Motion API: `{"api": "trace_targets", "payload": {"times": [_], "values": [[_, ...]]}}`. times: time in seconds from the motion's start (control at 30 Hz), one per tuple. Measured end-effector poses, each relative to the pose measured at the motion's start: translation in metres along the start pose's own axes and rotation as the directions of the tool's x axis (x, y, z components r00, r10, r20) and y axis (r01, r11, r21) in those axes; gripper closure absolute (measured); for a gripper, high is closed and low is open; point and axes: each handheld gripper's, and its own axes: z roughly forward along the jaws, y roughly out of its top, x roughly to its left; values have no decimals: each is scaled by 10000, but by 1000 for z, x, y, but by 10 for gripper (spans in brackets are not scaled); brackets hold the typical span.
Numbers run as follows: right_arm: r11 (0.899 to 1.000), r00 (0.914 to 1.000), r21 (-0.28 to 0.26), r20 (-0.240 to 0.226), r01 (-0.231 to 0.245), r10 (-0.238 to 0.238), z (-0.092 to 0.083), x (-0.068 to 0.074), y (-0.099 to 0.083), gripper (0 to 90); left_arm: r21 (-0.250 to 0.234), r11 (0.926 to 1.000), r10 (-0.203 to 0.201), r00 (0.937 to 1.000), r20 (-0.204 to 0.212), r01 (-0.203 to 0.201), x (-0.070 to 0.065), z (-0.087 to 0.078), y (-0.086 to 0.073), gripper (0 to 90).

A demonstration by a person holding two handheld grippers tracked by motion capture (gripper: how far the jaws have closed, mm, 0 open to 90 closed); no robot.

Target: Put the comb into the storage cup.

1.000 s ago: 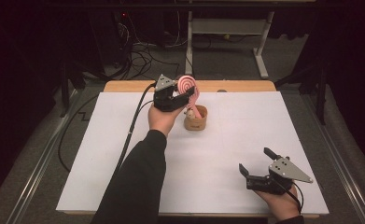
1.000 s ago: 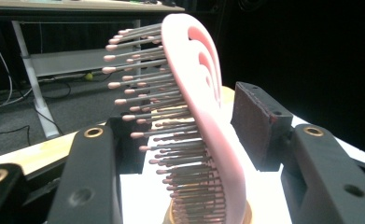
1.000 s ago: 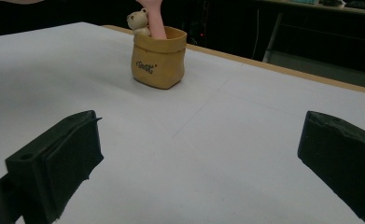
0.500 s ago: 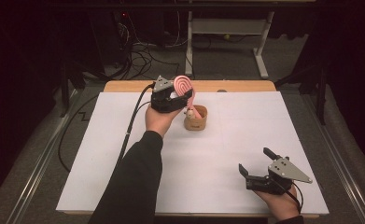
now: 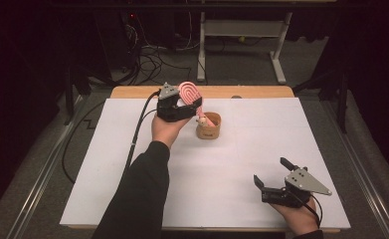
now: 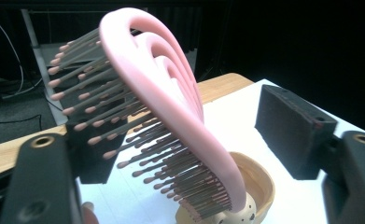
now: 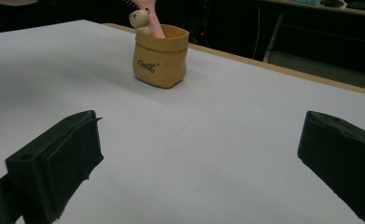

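Brush (image 6: 171,116) is parked handle-down in the pot (image 5: 208,127); left claw (image 5: 184,103) has just been opening, pads spread off it. Best backed off straight, brush not nudged.

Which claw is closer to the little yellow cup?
The left claw. Its jaws have just been opening around the pink brush that stands in the cup. The right claw rests open, far away at the table's near corner.
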Motion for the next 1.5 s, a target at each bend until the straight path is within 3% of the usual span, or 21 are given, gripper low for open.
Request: {"api": "trace_targets", "payload": {"times": [0.33, 0.53, 0.67, 0.97, 1.13, 1.5], "values": [[10000, 10000, -18, -38, 6, -6, 0, 0, 0, 1, 43, 9999, -139, 9999, 33, 139, 4, -5, -1, 137], [10000, 10000, 4, -38, 35, -35, 1, 1, 0, 1, 187, 9995, -236, 9995, -214, 240, 5, -6, -1, 10], [10000, 10000, 33, -53, 0, 0, 1, 1, 0, 1, 237, 9992, -305, 9995, -104, 308, 7, -8, 0, 0], [10000, 10000, 19, -9, 18, -18, 1, 2, 0, 1, 306, 9989, -345, 9991, -265, 353, 9, -12, -1, 0], [10000, 10000, 4, -20, 12, -12, 1, 2, 0, 1, 282, 9995, -154, 9994, -294, 162, 8, -17, -1, 0], [10000, 10000, 81, -71, 0, 1, 2, 1, -1, 1, 288, 9995, -110, 9999, -131, 114, 11, -38, -11, 0]]}}
